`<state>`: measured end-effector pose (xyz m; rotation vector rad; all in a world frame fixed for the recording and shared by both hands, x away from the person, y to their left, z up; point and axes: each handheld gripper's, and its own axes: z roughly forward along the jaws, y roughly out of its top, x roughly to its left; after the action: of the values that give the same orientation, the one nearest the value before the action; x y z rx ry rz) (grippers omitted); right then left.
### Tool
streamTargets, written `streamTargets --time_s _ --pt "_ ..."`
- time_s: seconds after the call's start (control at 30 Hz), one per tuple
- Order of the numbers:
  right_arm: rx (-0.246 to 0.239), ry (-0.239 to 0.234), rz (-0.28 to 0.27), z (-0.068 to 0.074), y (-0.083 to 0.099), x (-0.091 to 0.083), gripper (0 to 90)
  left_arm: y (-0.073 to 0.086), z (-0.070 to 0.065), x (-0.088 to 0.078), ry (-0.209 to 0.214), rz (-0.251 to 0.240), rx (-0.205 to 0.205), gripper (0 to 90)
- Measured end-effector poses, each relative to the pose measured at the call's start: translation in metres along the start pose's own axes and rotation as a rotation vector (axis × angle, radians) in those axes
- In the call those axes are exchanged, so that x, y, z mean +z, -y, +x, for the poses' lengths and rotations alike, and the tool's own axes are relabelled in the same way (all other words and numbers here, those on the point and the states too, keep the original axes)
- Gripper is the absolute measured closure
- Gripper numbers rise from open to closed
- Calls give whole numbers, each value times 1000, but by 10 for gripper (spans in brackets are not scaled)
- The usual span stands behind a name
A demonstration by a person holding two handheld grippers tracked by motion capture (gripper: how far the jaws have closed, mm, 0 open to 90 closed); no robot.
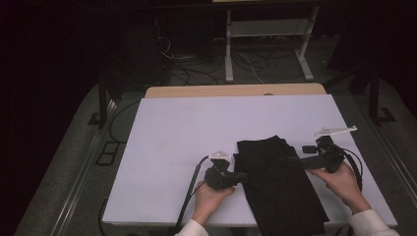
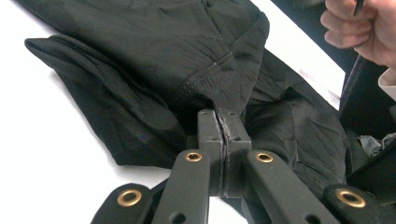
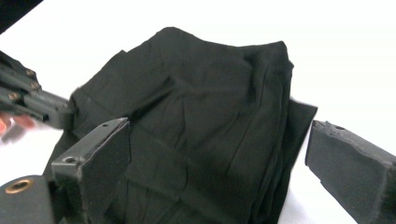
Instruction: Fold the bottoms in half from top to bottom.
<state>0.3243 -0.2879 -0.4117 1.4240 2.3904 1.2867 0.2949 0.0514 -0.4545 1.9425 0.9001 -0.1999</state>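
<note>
Black cloth (image 2: pixel 154 70) pinched in left gripper (image 2: pixel 223 122); right gripper (image 3: pixel 215 144) jaws released.

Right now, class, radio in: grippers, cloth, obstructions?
Left gripper shut on black cloth edge. Right gripper open, fingers astride cloth. Nothing obstructing on white board.

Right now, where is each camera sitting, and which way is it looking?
High view: sits above the person's side, looking forward and down on the white table; both hands and sleeves show, holding the left tool and right tool.
Left gripper view: rides the left tool, looking along jaws shut on the black cloth; the other hand shows.
Right gripper view: rides the right tool, looking between open jaws at the cloth.
All share the cloth.
</note>
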Motion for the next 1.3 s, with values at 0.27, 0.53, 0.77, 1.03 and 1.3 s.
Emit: streamTargets --time_s 0.27,0.53,0.77,1.03,1.3 --pt "-25 0 -32 2 -26 4 78 0 0 2 -6 10 2 878" --pt "-44 -2 -30 0 -45 8 97 -1 0 3 -10 12 6 877" --pt "-33 4 -29 -8 -55 8 97 1 -1 4 -2 7 2 877" --pt "3 16 -17 -22 -63 14 95 1 -1 4 2 3 -1 875" --pt "34 33 0 -35 -64 24 95 2 -1 4 2 0 -4 875"
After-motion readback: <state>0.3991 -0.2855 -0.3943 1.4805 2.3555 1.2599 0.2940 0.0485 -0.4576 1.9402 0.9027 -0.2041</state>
